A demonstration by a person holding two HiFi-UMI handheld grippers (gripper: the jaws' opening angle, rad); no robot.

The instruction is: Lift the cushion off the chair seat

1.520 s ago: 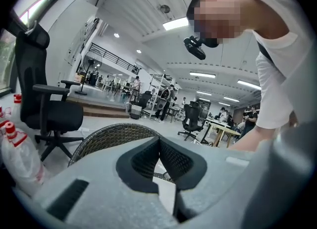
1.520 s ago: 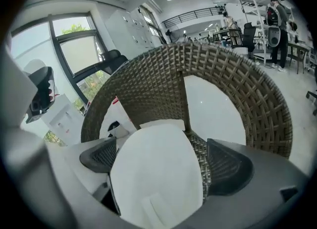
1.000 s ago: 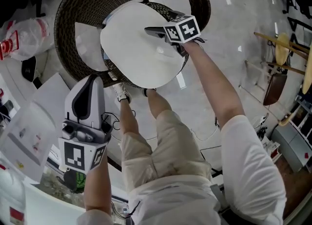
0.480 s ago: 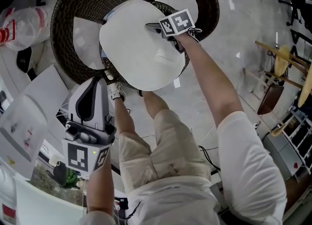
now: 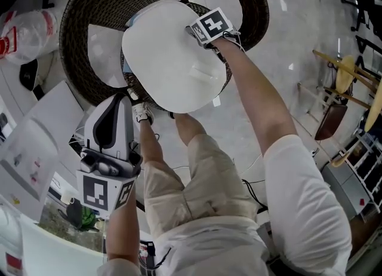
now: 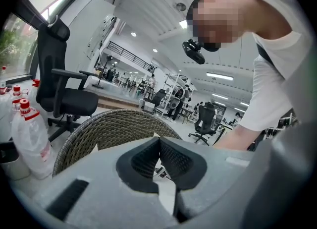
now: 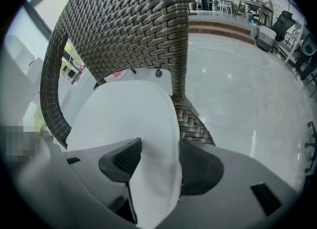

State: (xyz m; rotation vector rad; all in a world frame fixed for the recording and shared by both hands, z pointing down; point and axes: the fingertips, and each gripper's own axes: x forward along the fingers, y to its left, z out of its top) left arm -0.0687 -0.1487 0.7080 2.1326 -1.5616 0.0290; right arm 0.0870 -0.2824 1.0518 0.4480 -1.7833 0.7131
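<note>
A round white cushion (image 5: 167, 54) lies on the seat of a dark wicker chair (image 5: 77, 18). My right gripper (image 5: 196, 33) points steeply down at the cushion's right edge. In the right gripper view the cushion (image 7: 129, 119) runs between the jaws of that gripper (image 7: 156, 153). The jaws are closing and both pads touch the fabric, which creases beside them. My left gripper (image 5: 113, 106) hangs low at the left, away from the chair. In its own view the left gripper (image 6: 159, 146) has its tips together with nothing between them, and the chair back (image 6: 99, 134) is ahead.
White sheets (image 5: 36, 149) lie at the left. A plastic bag (image 5: 24, 30) sits at the upper left and a wooden rack (image 5: 343, 83) stands at the right. Bottles (image 6: 29, 129) and an office chair (image 6: 64, 89) stand beyond the wicker chair. The person's legs are below the seat.
My right gripper has come down onto the cushion's right edge and its jaws have narrowed around it. The left gripper has sunk slightly.
</note>
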